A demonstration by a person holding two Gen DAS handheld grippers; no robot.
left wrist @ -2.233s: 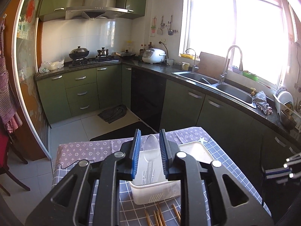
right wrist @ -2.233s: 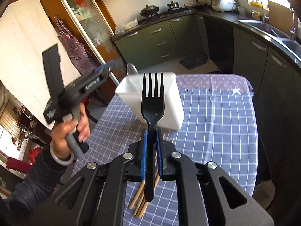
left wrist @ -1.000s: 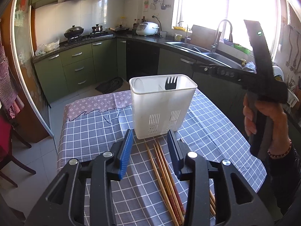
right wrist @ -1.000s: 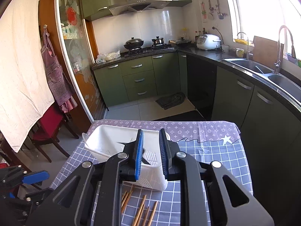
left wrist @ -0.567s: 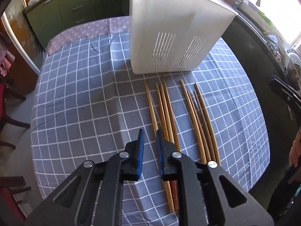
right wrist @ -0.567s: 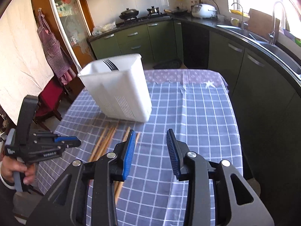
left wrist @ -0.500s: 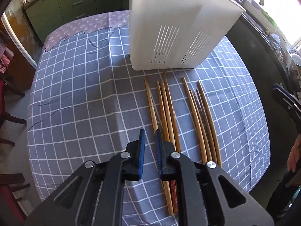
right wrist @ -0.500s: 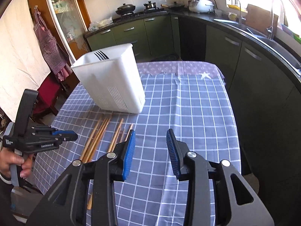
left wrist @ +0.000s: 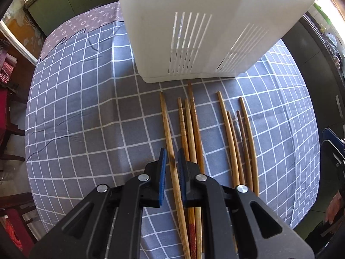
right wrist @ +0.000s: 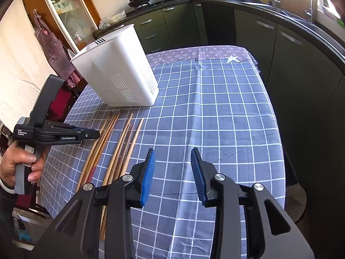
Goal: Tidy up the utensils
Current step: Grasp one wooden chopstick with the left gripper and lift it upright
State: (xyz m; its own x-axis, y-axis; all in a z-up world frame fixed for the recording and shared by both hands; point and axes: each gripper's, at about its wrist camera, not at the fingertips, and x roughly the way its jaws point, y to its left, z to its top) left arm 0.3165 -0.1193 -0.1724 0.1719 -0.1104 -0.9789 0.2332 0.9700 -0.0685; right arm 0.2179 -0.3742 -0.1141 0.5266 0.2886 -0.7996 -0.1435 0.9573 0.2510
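Chopsticks lie loose on the checked tablecloth just before the white utensil holder. In the left wrist view the left gripper has its jaws narrowed round the leftmost chopstick — whether the pads press it, I cannot tell. In the right wrist view the right gripper hangs wide and empty over the cloth toward the table's right edge, chopsticks to its left — the holder stands near the far left corner.

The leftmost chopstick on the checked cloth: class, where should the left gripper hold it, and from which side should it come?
Grip the leftmost chopstick across its mid-shaft, coming from above. It lies flat and apart from its neighbours, so the left gripper can straddle it, as its narrowly parted pads do now.
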